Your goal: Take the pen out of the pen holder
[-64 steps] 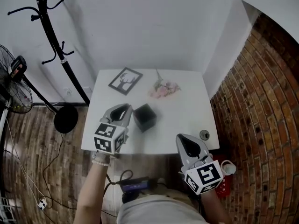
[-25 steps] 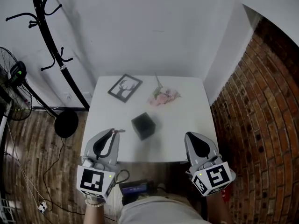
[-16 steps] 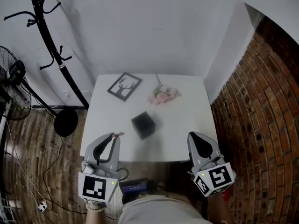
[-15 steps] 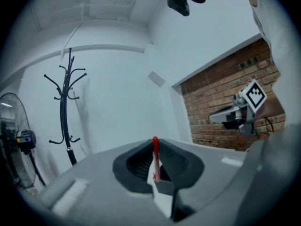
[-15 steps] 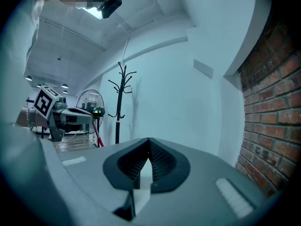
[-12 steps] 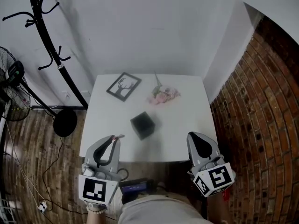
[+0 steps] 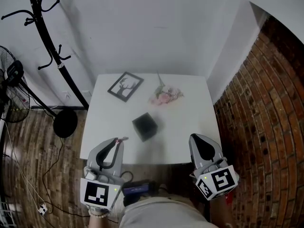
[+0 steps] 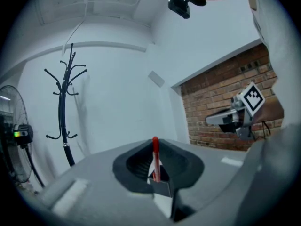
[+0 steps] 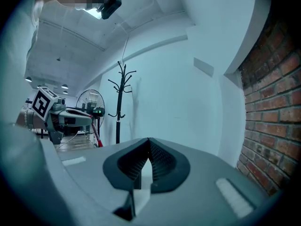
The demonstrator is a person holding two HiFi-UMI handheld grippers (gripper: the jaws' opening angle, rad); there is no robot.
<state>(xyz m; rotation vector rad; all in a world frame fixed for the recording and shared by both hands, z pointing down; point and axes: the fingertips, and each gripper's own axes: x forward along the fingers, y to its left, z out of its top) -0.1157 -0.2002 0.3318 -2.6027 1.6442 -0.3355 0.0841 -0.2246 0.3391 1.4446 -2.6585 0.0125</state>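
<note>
Counting: two tongs, one pen, one pen holder, one counter, one picture frame, one bunch of pink flowers, one coat rack, one fan. My left tongs are clenching the red pen; it is standing upright between the pads, its tip poking past them. My right tongs are sitting closed on nothing. The pen is hanging clear of the black pen holder, off the near left edge of the white counter. The picture frame and flowers are lying at the far side, and the coat rack and fan are standing to the left. Against the earliest frame: my left tongs were up against the holder and are now sitting drawn back toward me with the pen. The holder is sitting slightly further from the near edge. My right tongs are staying near the same corner.
</note>
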